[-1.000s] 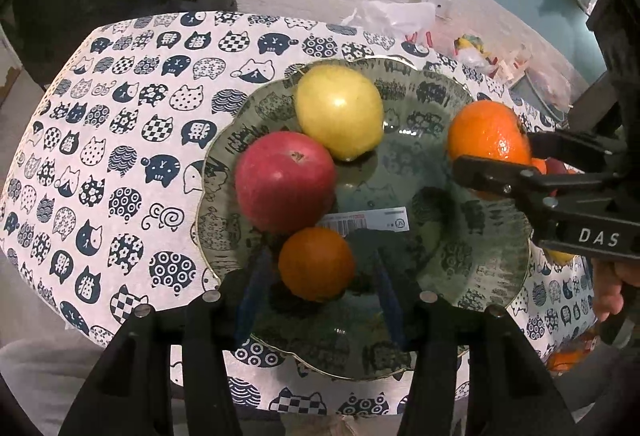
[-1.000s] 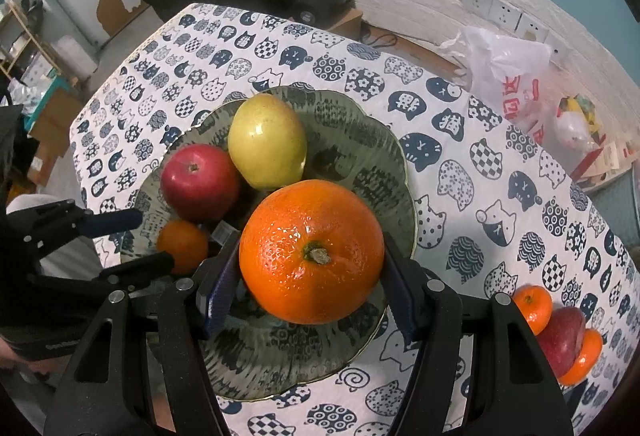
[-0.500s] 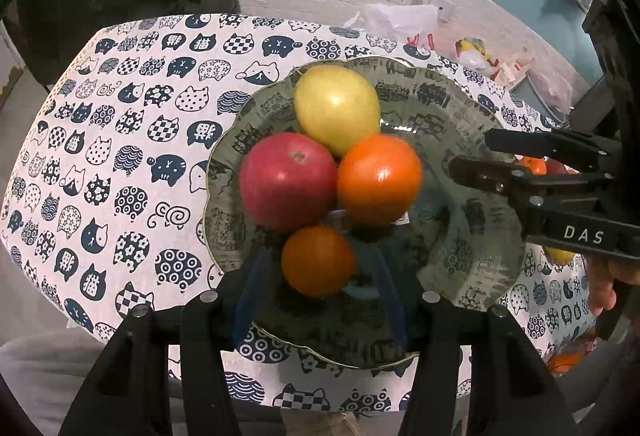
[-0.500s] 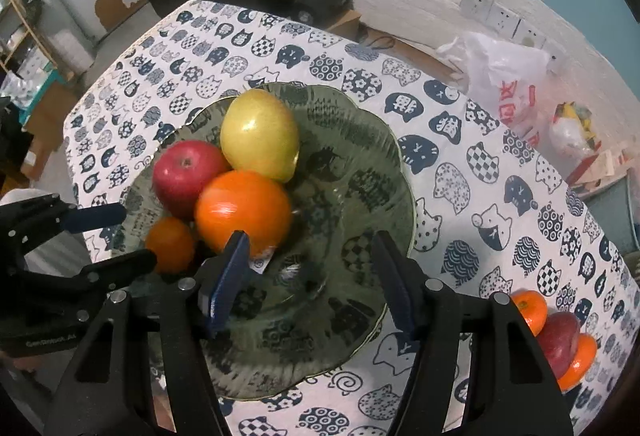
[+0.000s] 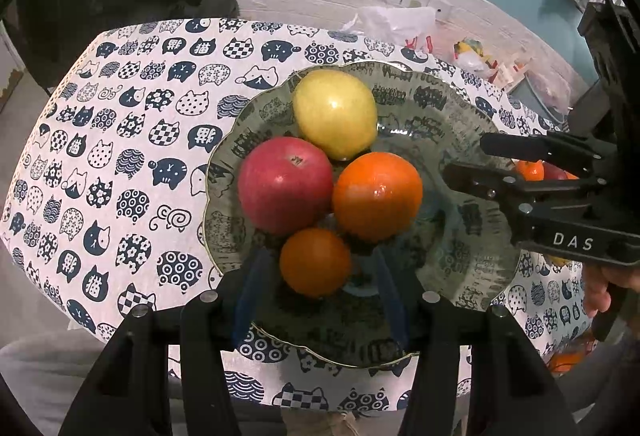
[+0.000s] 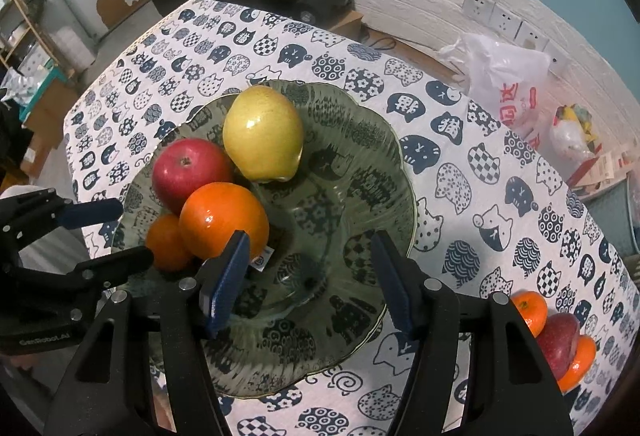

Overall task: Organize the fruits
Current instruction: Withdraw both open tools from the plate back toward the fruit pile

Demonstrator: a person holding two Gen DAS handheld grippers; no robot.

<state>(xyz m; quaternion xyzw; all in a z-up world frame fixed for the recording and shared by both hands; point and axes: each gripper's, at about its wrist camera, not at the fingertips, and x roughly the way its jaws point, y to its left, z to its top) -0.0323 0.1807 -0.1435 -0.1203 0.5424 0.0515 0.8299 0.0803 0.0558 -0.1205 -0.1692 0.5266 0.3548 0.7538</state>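
Four round fruits sat in our scalloped green glass plate [image 6: 372, 140].
Glossy pear [image 6: 262, 132], apple [image 6: 190, 174], two oranges (one small) touched; both our grippers [image 5: 320, 288] [image 6: 308, 276] stood apart, empty.

A green glass plate [image 6: 360, 172] with a scalloped gilt rim lies flat below both grippers. Four fruits cluster on its half nearer the left gripper [image 5: 320, 300]: a yellow pear [image 6: 262, 132] at the far side, a red apple [image 6: 190, 172] stem up, a large orange [image 6: 224, 220] touching both, and a small mandarin [image 5: 315, 262] between the left gripper's fingers, pads apart from it. More fruit [image 6: 554, 336] lies off the plate, just beyond the right gripper [image 6: 308, 284].
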